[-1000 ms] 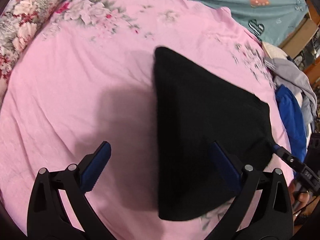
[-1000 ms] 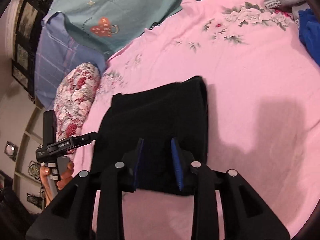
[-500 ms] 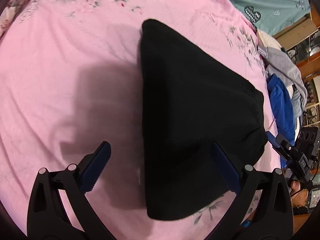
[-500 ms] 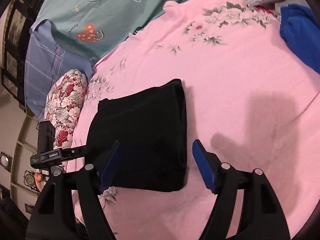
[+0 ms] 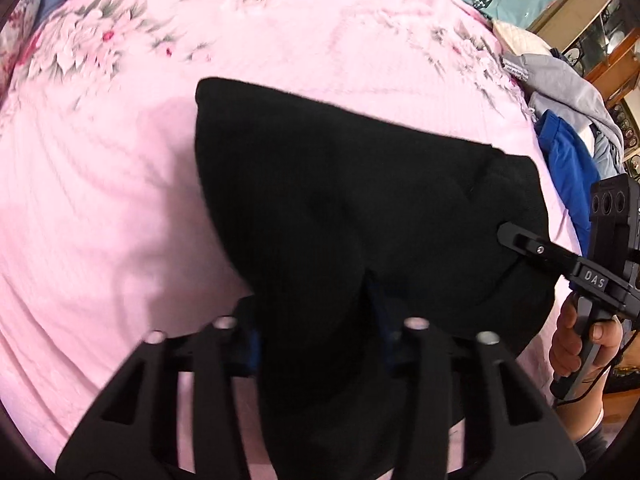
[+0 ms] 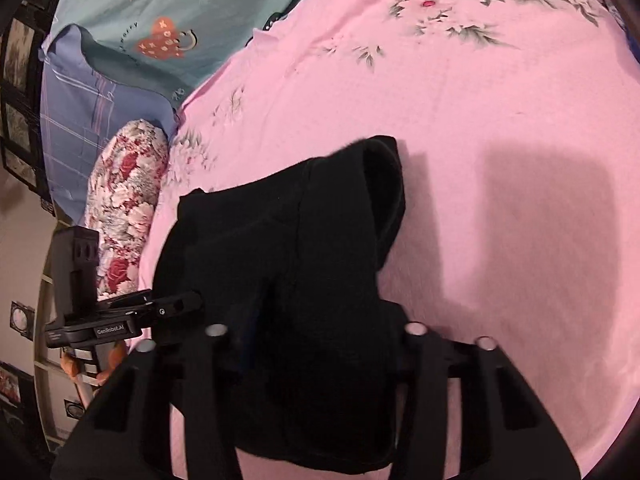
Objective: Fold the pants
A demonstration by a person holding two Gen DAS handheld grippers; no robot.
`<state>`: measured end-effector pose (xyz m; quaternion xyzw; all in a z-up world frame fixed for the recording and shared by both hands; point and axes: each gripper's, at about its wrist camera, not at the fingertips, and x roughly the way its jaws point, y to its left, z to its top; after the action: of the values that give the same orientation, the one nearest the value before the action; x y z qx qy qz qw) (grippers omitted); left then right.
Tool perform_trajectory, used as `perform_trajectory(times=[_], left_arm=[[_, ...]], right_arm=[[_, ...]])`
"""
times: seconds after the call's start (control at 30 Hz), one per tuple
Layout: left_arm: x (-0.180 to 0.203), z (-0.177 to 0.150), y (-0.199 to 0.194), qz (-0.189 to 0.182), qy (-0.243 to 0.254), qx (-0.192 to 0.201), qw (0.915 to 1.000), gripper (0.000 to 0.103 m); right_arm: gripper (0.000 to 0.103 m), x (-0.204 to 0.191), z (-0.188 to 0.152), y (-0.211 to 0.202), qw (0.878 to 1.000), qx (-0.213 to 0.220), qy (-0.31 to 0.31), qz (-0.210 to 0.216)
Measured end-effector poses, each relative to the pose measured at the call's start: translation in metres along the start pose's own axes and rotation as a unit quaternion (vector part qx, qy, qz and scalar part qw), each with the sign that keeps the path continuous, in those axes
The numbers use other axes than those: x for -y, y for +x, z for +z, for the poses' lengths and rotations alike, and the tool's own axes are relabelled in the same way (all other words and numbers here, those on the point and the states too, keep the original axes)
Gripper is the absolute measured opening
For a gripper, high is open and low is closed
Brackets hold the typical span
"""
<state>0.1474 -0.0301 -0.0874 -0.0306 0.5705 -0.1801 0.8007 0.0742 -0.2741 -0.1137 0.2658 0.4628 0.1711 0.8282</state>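
Observation:
The folded black pants (image 5: 340,200) lie on the pink floral sheet (image 5: 100,200). My left gripper (image 5: 316,336) has its jaws closing on the near corner of the pants, and a thick bunch of black cloth fills the gap between its blue pads (image 5: 253,346). In the left wrist view my right gripper (image 5: 520,242) reaches onto the pants' right edge, held by a hand (image 5: 576,336). In the right wrist view my right gripper (image 6: 320,340) is closing too, with the pants (image 6: 288,240) bunched up between its fingers and hiding the pads. My left gripper (image 6: 180,306) grips the left edge there.
A heap of grey and blue clothes (image 5: 568,168) lies past the sheet's right edge. A floral pillow (image 6: 124,200), a blue checked pillow (image 6: 76,120) and a teal blanket (image 6: 180,20) lie at the far left. Wooden furniture (image 5: 608,32) stands behind.
Both grippers came forward over the pants' near edge and drew their wide jaws in on the cloth. The flat cloth now bunches and rises at both grips.

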Motion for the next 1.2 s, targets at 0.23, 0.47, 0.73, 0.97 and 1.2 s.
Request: perform_trajectory(times=[0.23, 0.47, 0.73, 0.97, 1.2], left_arm=[[0.018, 0.002, -0.071, 0.018, 0.035, 0.113, 0.9928, 0.024], [-0.014, 0.093, -0.165, 0.076, -0.014, 0.274, 0.9586, 0.025], [-0.103, 0.191, -0.114, 0.115, -0.101, 0.295, 0.9433, 0.029], [-0.165, 0.196, 0.014, 0.229, -0.168, 0.2, 0.9376, 0.101], [-0.164, 0.175, -0.016, 0.2, -0.188, 0.215, 0.9373, 0.101]], right_arm=[[0.029, -0.054, 0.012, -0.034, 0.996, 0.024, -0.081, 0.027], [0.029, -0.176, 0.108, -0.06, 0.968, 0.121, -0.22, 0.03], [0.029, -0.204, 0.211, 0.021, 0.933, 0.211, -0.29, -0.002], [0.08, -0.144, 0.228, 0.181, 0.91, 0.11, -0.295, -0.268], [0.097, -0.133, 0.228, 0.137, 0.927, 0.145, -0.222, -0.265]])
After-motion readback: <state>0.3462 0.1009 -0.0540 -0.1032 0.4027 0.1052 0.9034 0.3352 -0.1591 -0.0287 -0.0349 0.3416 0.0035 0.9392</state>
